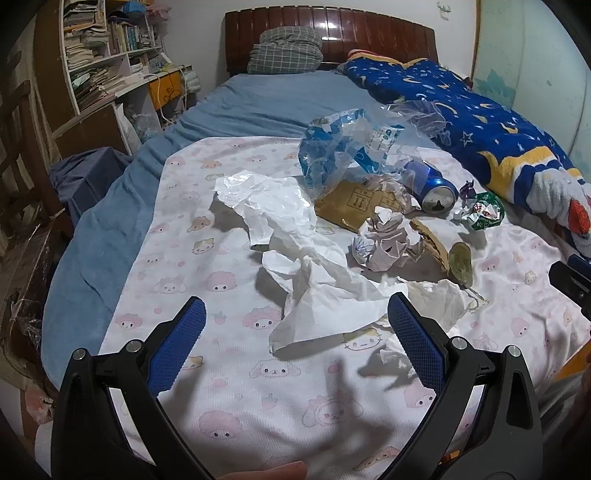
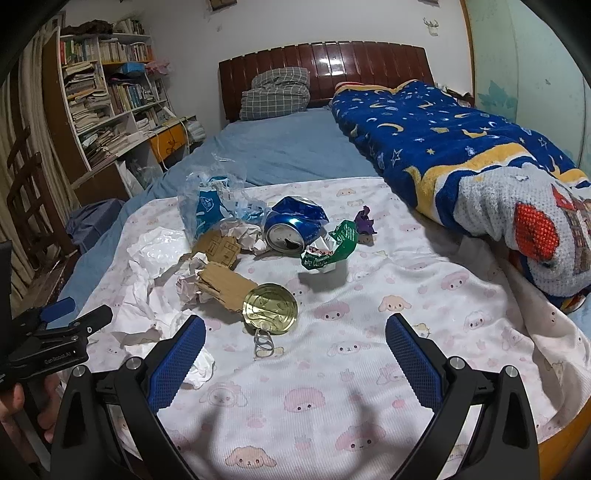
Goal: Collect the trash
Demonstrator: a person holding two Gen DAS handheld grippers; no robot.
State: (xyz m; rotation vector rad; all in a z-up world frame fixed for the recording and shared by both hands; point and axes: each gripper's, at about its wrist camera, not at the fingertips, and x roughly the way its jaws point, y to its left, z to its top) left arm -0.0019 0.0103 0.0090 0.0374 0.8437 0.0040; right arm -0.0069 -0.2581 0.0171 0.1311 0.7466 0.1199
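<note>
Trash: white paper (image 1: 295, 236) | light, soft, crushes easily | pinch a raised fold | left gripper (image 1: 297, 321), right gripper (image 2: 295, 332) both spread, empty

The room is a bit dim. Light from above shines bright spots on the headboard (image 1: 332, 33). Dark soft shadows fall on the sheet (image 2: 332, 369) near the cameras. Edges bend round, and corners go black.
</note>
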